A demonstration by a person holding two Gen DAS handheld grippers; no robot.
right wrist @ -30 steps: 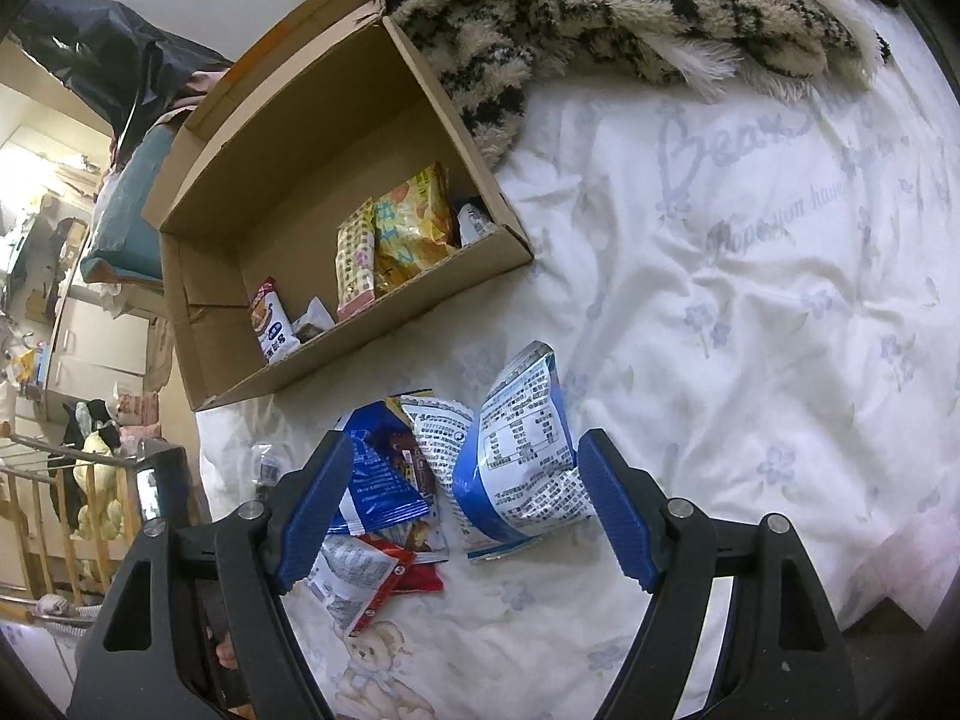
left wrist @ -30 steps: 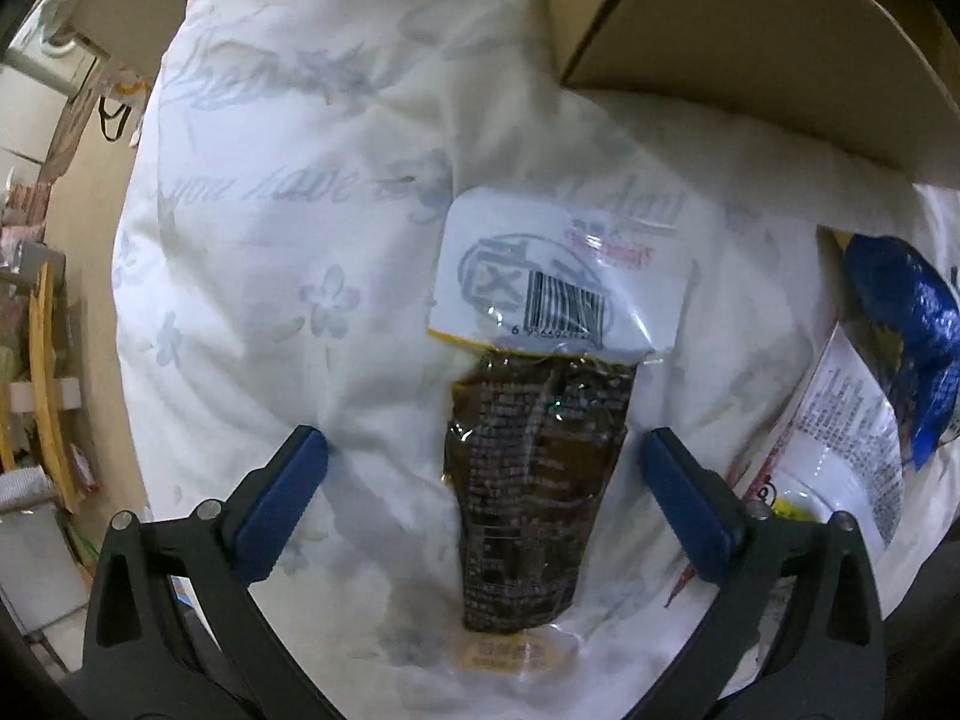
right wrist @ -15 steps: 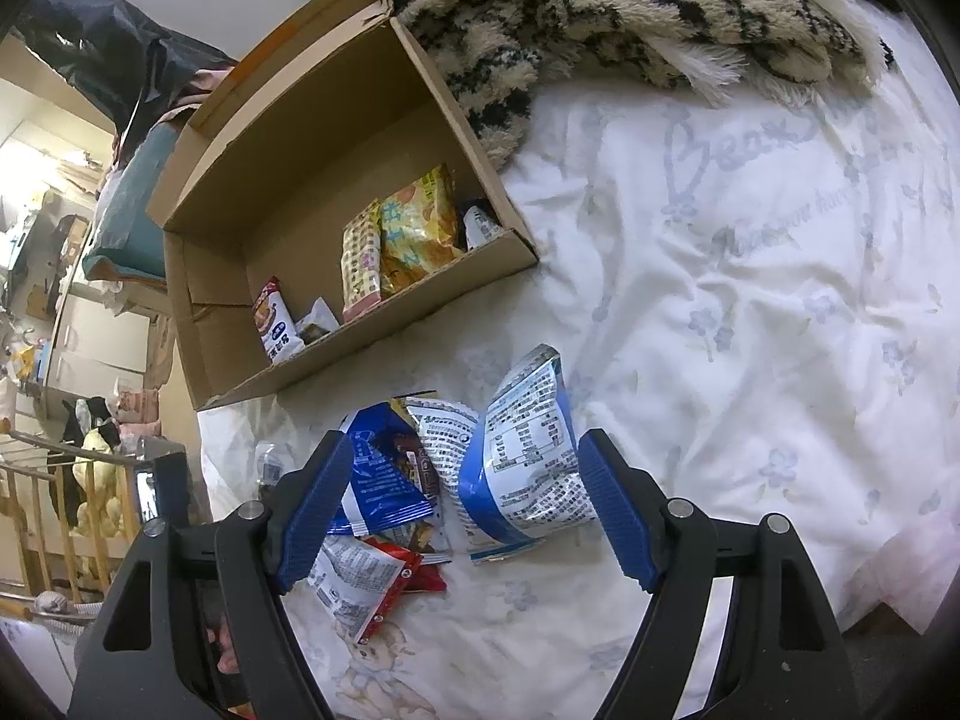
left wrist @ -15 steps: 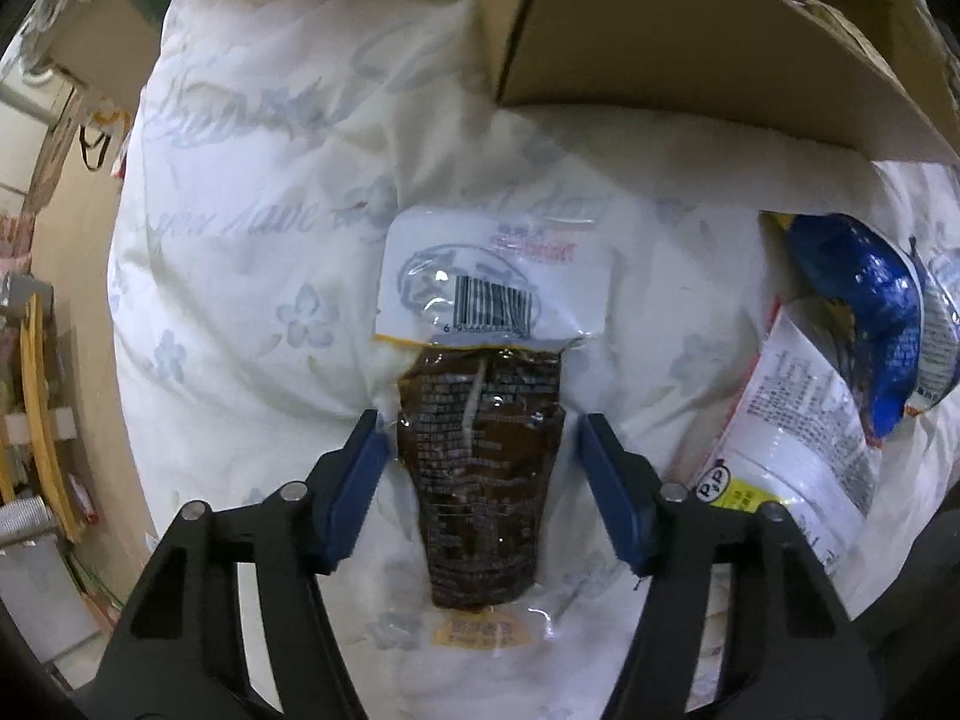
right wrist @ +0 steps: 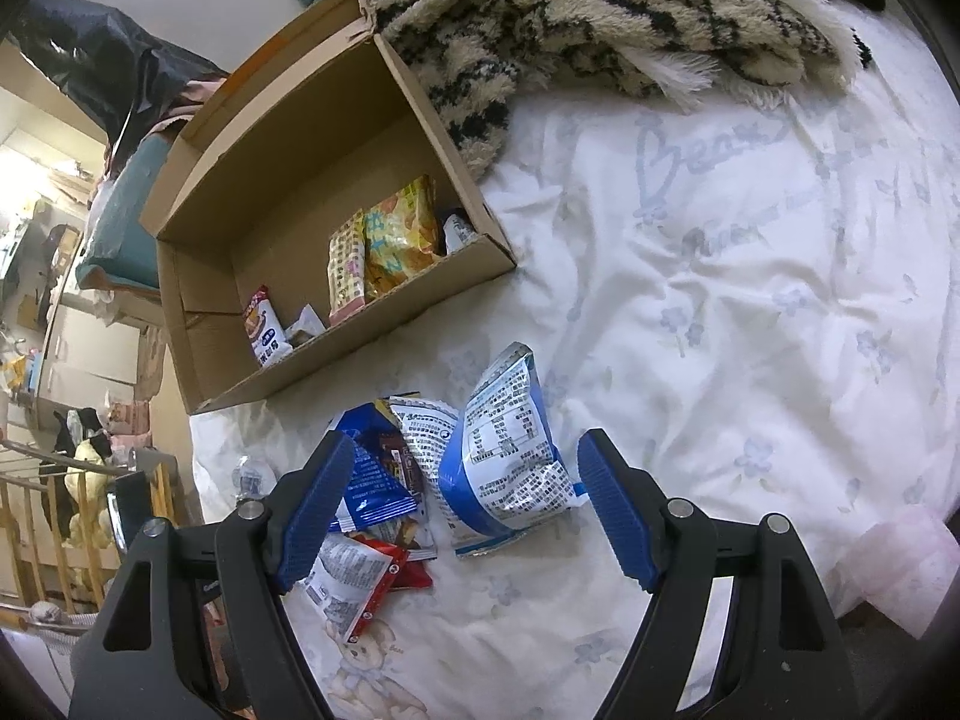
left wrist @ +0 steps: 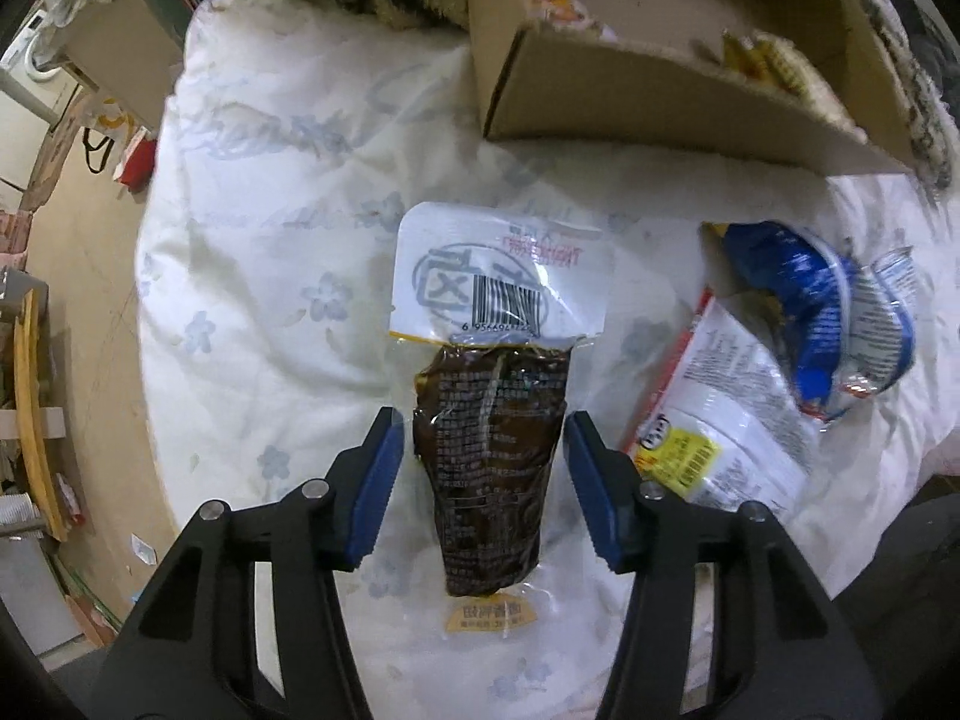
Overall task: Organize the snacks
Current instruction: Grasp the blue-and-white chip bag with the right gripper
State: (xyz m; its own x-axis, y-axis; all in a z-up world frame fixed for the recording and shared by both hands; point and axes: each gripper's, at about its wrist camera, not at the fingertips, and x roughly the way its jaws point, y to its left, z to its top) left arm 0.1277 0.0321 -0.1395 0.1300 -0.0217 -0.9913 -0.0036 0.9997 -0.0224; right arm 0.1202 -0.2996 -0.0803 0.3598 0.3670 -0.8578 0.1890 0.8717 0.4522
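**2 grippers above a snack-strewn bed**

A white floral bedsheet covers the bed, a furry striped blanket at its far end, cluttered room beyond. The open cardboard box holds about 5 packets. The left gripper, jaws just closing, pinches the dark vacuum-sealed snack pack over the sheet. The right gripper hangs spread and empty above loose blue-white packets.

The cardboard box is cut off at top, its snacks perhaps blurred.
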